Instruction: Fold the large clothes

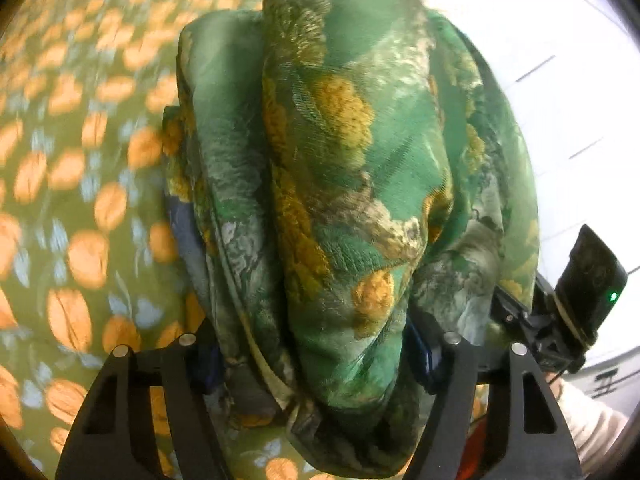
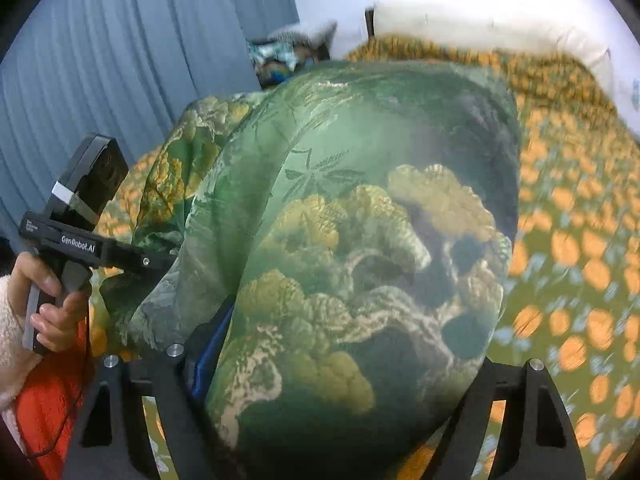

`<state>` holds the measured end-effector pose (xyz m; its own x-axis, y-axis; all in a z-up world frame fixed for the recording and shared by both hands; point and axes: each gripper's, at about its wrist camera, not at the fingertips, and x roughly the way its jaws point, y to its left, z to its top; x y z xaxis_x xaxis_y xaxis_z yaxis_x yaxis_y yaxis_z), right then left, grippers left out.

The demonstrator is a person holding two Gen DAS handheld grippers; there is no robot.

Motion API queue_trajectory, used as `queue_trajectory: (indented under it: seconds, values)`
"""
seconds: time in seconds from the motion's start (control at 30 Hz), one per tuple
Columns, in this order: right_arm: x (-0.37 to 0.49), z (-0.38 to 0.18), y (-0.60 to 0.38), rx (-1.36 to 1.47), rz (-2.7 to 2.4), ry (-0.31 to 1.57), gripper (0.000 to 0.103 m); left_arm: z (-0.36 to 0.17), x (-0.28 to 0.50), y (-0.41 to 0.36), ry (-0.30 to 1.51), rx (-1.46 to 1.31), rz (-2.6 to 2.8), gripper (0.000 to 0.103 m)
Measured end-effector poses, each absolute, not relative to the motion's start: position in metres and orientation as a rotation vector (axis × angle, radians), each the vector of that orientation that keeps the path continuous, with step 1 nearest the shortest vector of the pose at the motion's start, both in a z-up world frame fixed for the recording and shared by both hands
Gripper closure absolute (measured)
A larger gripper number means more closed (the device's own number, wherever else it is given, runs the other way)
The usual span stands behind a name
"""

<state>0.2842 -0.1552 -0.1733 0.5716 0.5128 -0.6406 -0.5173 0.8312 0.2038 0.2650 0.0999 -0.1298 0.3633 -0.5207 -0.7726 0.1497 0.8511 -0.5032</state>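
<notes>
The large green silky garment with golden-yellow floral print (image 1: 344, 184) hangs bunched in the air above the bed covered by an olive bedspread printed with orange tulips (image 1: 72, 184), held up at two places. The left tool (image 1: 316, 364) has a thick gather of the cloth running down between its black fingers, and it looks clamped on that gather, though the fabric hides the pads themselves. The right tool (image 2: 336, 364) likewise has a broad drape of the same garment spilling between and over its fingers, so it appears to be gripping it, with the contact again covered. In the right wrist view the person's left hand (image 2: 48, 300) holds its handle close beside the cloth, so the two holds seem near each other instead of spread along an edge. That is the main risk: with the holds close and the cloth gathered in several layers, laying it down would likely give a crumpled heap, not a flat panel. The fabric looks slippery, so a bunched grip may let layers slide out unevenly. Blur in both views suggests quick motion, which could swing the loose hanging end off the bed.
</notes>
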Motion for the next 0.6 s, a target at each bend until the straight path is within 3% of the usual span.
queue_trajectory:
  seconds: [0.27, 0.3, 0.37, 0.43, 0.5, 0.6]
  values:
    - [0.362, -0.144, -0.201, 0.091, 0.566, 0.732, 0.022, -0.097, 0.360, 0.061, 1.041, -0.323, -0.461, 0.029]
    - [0.374, -0.148, -0.204, 0.111, 0.560, 0.744, 0.022, -0.101, 0.371, 0.054, 1.039, -0.313, -0.454, 0.028]
    - [0.408, -0.165, -0.224, 0.190, 0.556, 0.814, 0.018, -0.119, 0.395, 0.045, 1.052, -0.284, -0.406, 0.008]
    - [0.440, -0.196, -0.241, 0.310, 0.536, 0.949, 0.006, -0.152, 0.411, 0.047, 1.126, -0.280, -0.292, 0.001]
    - [0.459, -0.234, -0.258, 0.394, 0.438, 1.108, 0.000, -0.166, 0.407, 0.058, 1.148, -0.380, -0.338, 0.000]
    - [0.435, -0.230, -0.274, 0.445, 0.456, 1.029, 0.000, -0.140, 0.379, 0.064, 1.059, -0.356, -0.361, 0.002]
